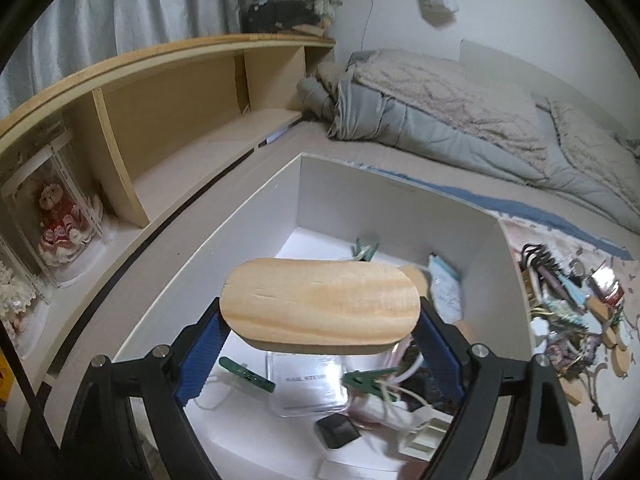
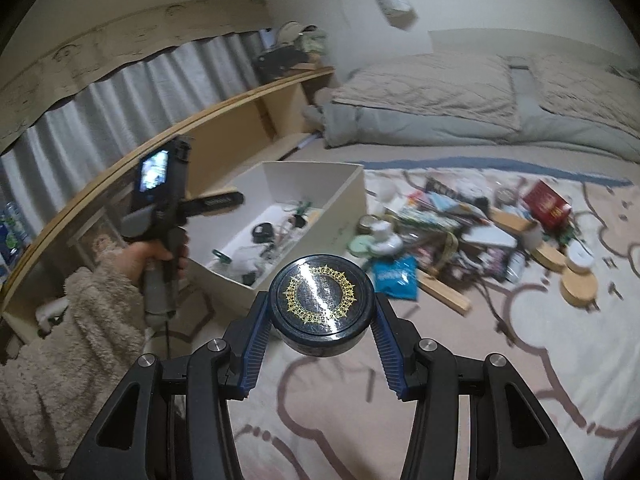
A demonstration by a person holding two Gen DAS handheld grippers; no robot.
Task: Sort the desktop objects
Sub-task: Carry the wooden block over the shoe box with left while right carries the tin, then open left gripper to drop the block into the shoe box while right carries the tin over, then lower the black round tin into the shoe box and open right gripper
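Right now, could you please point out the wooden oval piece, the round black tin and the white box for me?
wooden oval piece (image 1: 320, 304), left wrist view, top face.
round black tin (image 2: 322, 296), right wrist view, lid centre.
white box (image 2: 344, 196), right wrist view, outer side wall.

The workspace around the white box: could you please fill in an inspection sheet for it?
Surface: patterned blanket spread on a bed.
Job's things: white box open, already holding green clips, a clear case and small items; oval wooden piece; round dark tin with gold ornament.
Clutter: unsorted pile to the right of the box, with wooden discs, a red box, a blue packet.
Grippers: left gripper shut on the wooden piece, above the box; right gripper shut on the tin, above the blanket.
Cables: thin white cords in the box.
Surroundings: wooden shelf, curtain, folded grey duvet.
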